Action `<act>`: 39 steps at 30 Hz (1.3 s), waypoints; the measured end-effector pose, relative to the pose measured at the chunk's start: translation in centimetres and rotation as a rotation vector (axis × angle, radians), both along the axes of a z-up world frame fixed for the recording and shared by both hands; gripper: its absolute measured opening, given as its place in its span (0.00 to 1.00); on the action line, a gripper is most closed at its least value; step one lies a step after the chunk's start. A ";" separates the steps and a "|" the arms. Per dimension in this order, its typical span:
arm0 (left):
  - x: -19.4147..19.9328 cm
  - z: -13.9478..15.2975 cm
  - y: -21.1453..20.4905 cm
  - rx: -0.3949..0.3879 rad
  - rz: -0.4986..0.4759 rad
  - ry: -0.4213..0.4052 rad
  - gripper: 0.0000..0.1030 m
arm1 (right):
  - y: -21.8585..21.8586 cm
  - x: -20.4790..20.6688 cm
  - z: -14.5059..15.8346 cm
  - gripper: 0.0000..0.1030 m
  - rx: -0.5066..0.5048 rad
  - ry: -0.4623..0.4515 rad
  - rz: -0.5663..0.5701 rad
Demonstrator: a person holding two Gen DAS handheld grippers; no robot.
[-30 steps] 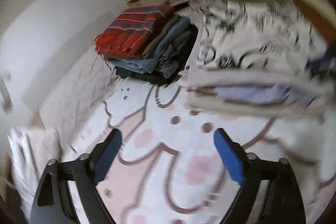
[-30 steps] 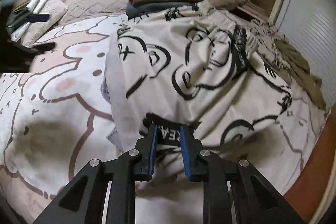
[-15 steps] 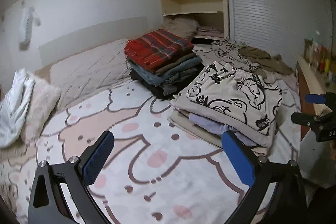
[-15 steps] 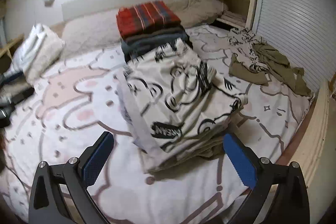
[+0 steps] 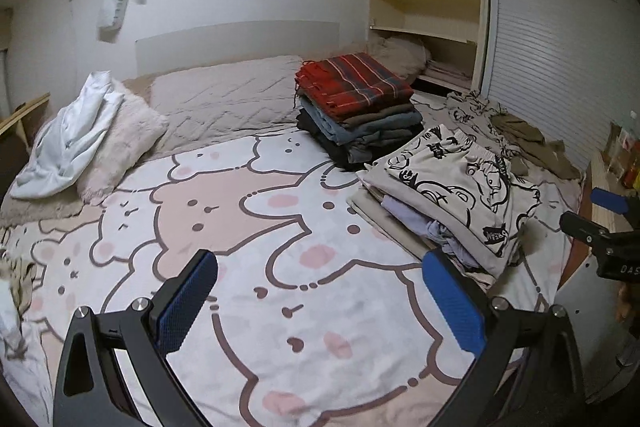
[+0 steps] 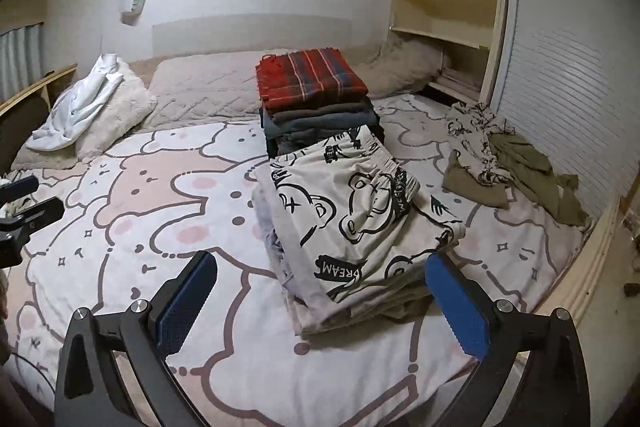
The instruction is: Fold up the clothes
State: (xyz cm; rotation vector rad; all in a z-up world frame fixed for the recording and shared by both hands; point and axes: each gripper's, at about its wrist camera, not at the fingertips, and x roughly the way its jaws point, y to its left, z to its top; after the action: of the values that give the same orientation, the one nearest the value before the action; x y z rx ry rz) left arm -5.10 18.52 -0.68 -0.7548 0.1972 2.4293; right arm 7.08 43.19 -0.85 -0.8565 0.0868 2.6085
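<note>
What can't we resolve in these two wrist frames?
- Lower garments in the near stack: both views, covered by the printed garment on top; count unclear.
- Crumpled pile by the shutter door: pieces overlap; count unclear.
- Shelf niche: contents dim, too small.
- Right gripper: left wrist view, cut off by the edge.

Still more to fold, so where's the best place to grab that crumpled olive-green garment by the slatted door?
Probably the olive-green garment's near edge, coming in low from the bed's foot: it lies bunched, the crumpled black-and-white printed cloth covers its far left part.
</note>
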 end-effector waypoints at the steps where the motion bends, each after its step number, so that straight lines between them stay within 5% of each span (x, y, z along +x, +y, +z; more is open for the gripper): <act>1: 0.2 0.1 -0.2 0.000 0.007 0.001 1.00 | -0.1 0.2 0.1 1.00 -0.003 0.003 0.003; 39: 3.2 -0.1 -3.1 0.024 0.059 -0.011 1.00 | -2.7 2.5 0.1 1.00 -0.022 -0.019 0.051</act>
State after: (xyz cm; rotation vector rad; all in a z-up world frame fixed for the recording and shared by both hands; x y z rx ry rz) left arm -1.86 15.45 -0.75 -0.7733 0.1435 2.4785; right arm 9.61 40.53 -0.74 -0.9026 0.0889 2.6510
